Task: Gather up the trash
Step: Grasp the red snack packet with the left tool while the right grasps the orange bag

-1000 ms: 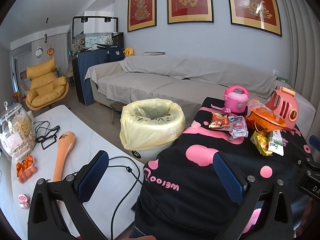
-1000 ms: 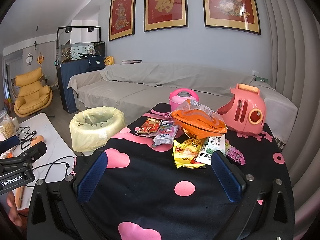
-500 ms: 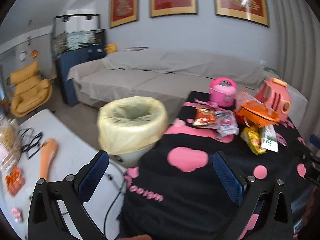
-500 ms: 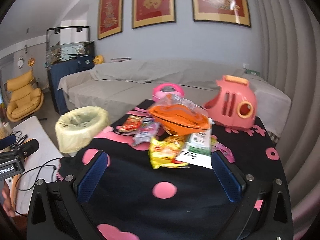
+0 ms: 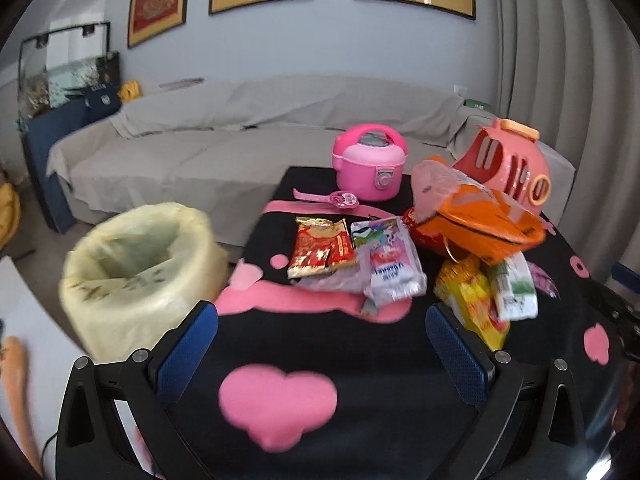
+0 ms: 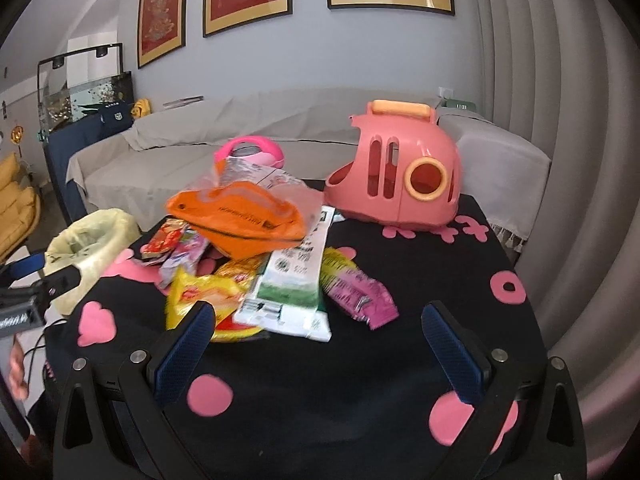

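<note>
Several wrappers lie in a heap on the black table with pink hearts [image 5: 276, 404]: a red packet [image 5: 320, 250], a white-pink pouch [image 5: 390, 266], an orange bag [image 6: 240, 220], a yellow packet [image 6: 208, 300], a green-white pouch [image 6: 292, 280] and a purple wrapper [image 6: 360, 294]. A bin lined with a yellow bag [image 5: 136, 272] stands left of the table. My left gripper [image 5: 320, 344] is open and empty, short of the red packet. My right gripper [image 6: 316, 344] is open and empty, just short of the green-white pouch.
A pink toy rice cooker [image 5: 368, 166] and a salmon-pink carrier [image 6: 394, 174] stand at the table's back. A grey covered sofa [image 5: 240, 136] runs behind. A white table [image 5: 24, 320] lies at the far left.
Both grippers have moved forward and lower toward the trash heap. The left one swung right, away from the white table. Both stay open.
</note>
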Tool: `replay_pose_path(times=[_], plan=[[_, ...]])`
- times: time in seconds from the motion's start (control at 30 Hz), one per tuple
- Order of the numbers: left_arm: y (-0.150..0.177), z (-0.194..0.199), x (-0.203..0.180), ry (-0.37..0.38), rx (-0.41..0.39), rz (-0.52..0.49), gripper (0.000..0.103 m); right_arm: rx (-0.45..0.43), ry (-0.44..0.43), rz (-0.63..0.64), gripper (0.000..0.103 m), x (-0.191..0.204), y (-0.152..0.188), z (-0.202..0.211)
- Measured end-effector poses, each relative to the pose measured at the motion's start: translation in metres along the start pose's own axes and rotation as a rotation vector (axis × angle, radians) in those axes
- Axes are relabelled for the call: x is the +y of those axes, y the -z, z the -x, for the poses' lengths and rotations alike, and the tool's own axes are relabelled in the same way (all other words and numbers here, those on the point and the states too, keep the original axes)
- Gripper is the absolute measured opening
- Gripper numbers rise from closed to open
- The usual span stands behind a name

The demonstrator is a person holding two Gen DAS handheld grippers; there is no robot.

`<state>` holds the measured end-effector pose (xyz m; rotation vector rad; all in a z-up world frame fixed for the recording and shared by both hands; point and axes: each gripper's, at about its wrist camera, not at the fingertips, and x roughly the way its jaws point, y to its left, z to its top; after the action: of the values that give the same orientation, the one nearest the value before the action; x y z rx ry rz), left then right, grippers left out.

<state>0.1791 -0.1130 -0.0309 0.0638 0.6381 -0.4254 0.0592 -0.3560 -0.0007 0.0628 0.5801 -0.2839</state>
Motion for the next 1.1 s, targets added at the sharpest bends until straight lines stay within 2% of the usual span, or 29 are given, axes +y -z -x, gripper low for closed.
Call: replay_pose_path(times=[0.17, 0.23, 0.4, 0.53, 0.6, 0.67, 0.8, 1.03, 1.07, 1.1], plan=[[-0.030, -0.053, 0.012, 0.102, 0.019, 0.039, 0.103, -0.013, 0.003, 0.015, 0.103, -0.002, -0.024, -0.017], [-0.042, -0.079, 0.017, 0.140, 0.059, 0.062, 0.102, -0.019, 0.016, 0.022, 0.103, -0.003, -0.034, -0.026], [-0.052, -0.145, 0.029, 0.149, 0.193, 0.146, 0.087, -0.018, 0.032, 0.023, 0.102, -0.006, -0.052, -0.044], [-0.048, -0.168, 0.027, 0.149, 0.238, 0.119, 0.074, -0.016, 0.042, 0.038, 0.103, -0.007, -0.066, -0.055], [-0.046, -0.172, 0.027, 0.156, 0.252, 0.115, 0.065, -0.016, 0.031, 0.037, 0.103, -0.006, -0.072, -0.060], [-0.045, -0.169, 0.028, 0.165, 0.248, 0.111, 0.060, -0.006, 0.008, 0.030, 0.103, -0.004, -0.077, -0.068], [-0.042, -0.153, 0.036, 0.177, 0.227, 0.130, 0.058, 0.027, -0.064, 0.022, 0.103, 0.009, -0.087, -0.090], [-0.037, -0.100, 0.055, 0.199, 0.174, 0.179, 0.058, 0.099, -0.037, 0.029, 0.102, 0.023, -0.089, -0.141], [-0.037, -0.092, 0.057, 0.196, 0.164, 0.178, 0.058, 0.121, -0.040, 0.019, 0.101, 0.022, -0.088, -0.147], [-0.037, -0.085, 0.059, 0.191, 0.156, 0.175, 0.058, 0.135, -0.057, 0.004, 0.096, 0.021, -0.086, -0.149]])
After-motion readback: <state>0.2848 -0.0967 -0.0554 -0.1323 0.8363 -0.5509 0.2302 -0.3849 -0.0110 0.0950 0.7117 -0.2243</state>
